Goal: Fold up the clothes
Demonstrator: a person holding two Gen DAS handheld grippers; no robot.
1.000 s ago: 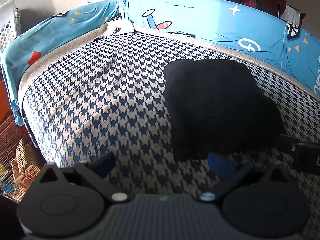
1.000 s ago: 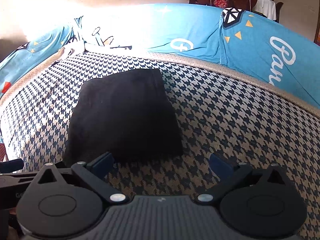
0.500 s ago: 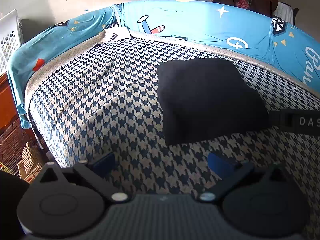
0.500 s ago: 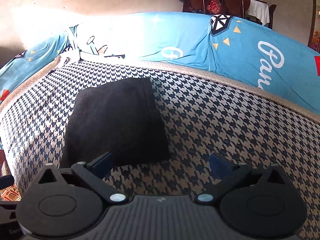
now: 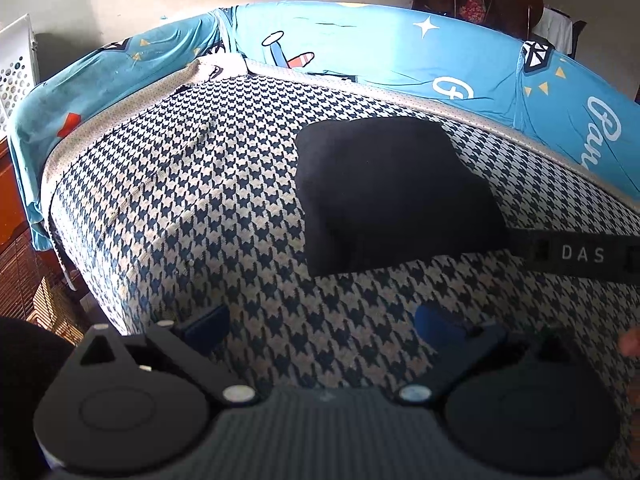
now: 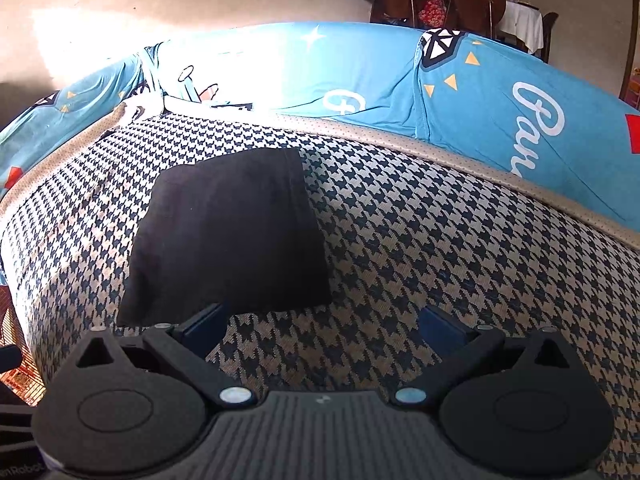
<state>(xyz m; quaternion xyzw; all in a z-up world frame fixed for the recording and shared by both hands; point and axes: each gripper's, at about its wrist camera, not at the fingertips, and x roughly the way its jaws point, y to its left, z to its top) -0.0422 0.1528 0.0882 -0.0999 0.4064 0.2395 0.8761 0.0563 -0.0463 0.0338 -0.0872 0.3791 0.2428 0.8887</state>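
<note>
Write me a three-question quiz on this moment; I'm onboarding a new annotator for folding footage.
1. True or false: the left gripper grips the black folded garment.
2. The garment lies on: A) houndstooth cover B) blue cartoon sheet C) white perforated basket
3. Fill in: the right gripper is ____.

Key: 1 false; 2 A; 3 open.

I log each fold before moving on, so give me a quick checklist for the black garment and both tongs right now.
1. Black garment lies in a compact folded shape: ok.
2. It rests flat on the houndstooth cover: ok.
3. Left tongs open and empty: ok.
4. Right tongs open and empty: ok.
5. Inner layers aligned: cannot tell.
6. Another garment waiting to be folded: cannot tell.
</note>
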